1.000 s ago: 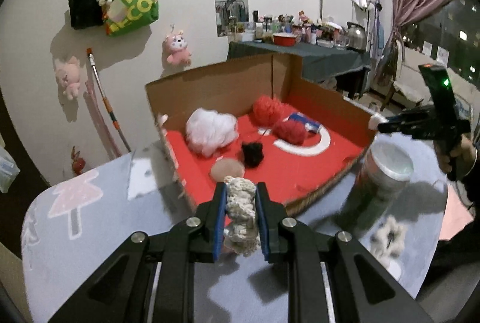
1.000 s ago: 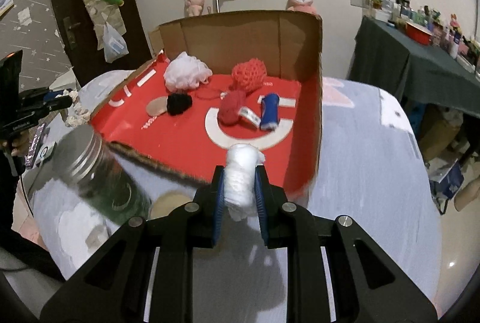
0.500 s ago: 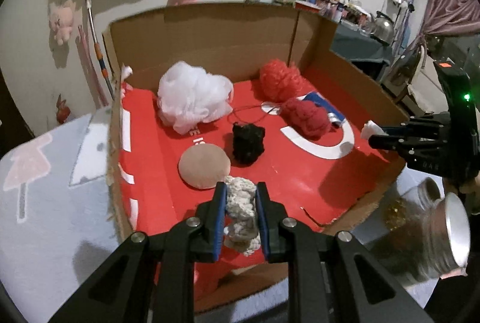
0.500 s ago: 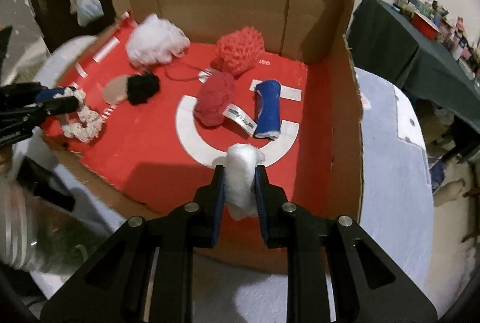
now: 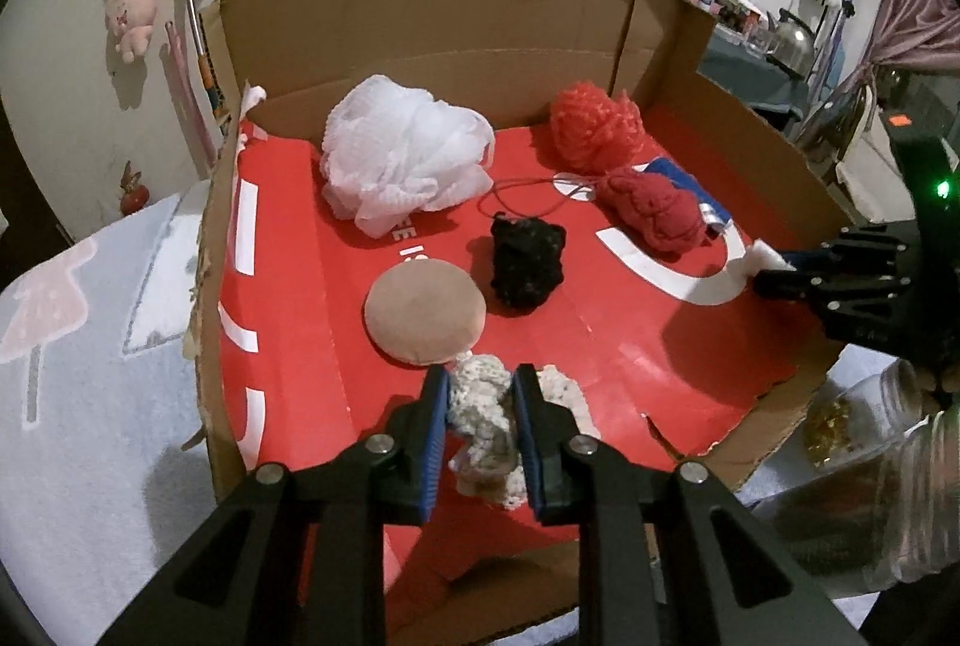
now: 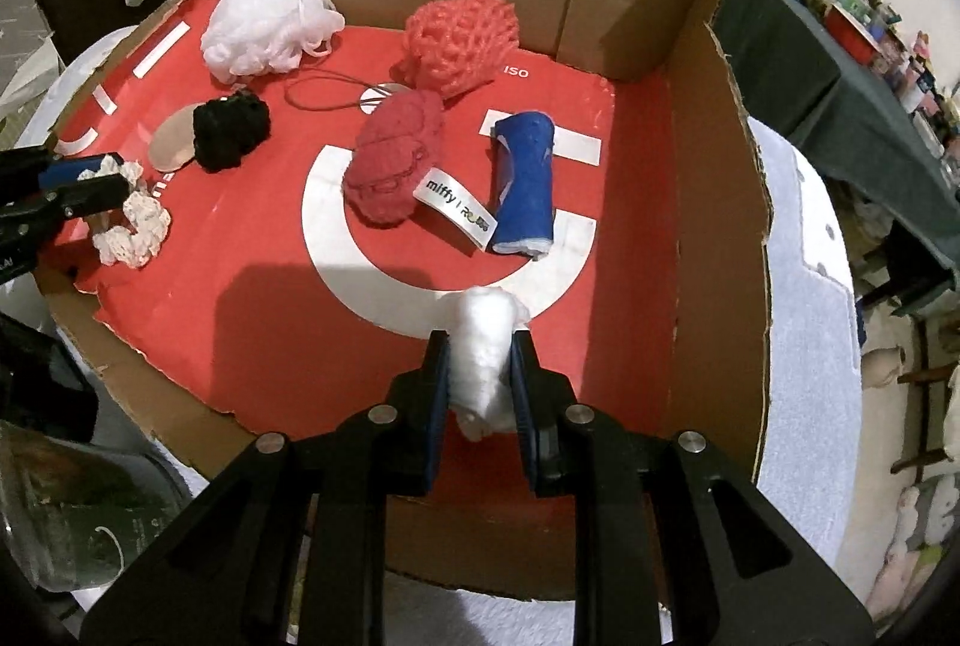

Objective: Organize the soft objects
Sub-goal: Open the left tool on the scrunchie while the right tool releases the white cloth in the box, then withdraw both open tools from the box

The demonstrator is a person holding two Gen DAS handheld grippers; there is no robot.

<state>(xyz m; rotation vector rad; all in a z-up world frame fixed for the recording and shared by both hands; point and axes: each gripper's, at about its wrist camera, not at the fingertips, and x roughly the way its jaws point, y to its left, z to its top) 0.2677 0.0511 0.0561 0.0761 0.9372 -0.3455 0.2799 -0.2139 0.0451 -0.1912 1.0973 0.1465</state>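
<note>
Both jaws are clamped tight on soft stuff right now: the left gripper (image 5: 478, 421) is squeezing a cream crochet piece (image 5: 486, 424), the right gripper (image 6: 480, 376) a white cotton wad (image 6: 485, 358). Going left to right across the box (image 6: 690, 153): the crochet piece hangs low over the near-left corner of the red floor, part of it looks like it's touching down already, just beside the tan pad (image 5: 425, 313). Then there's the white pouf (image 5: 405, 163) at the back, the black yarn (image 5: 528, 262) mid-floor, the dark red ball (image 6: 396, 159) and coral ball (image 6: 462, 39), the blue roll (image 6: 523, 181) — and the wad sits over the near edge of the white ring. Looks to me like the step is dropping both in. I'd get each one low over a bare red patch, let go slowly so fibers don't snag on the pads, then lift straight up. The crochet loops seem the likeliest to cling — and I'd watch the box's right wall on the way out.
</note>
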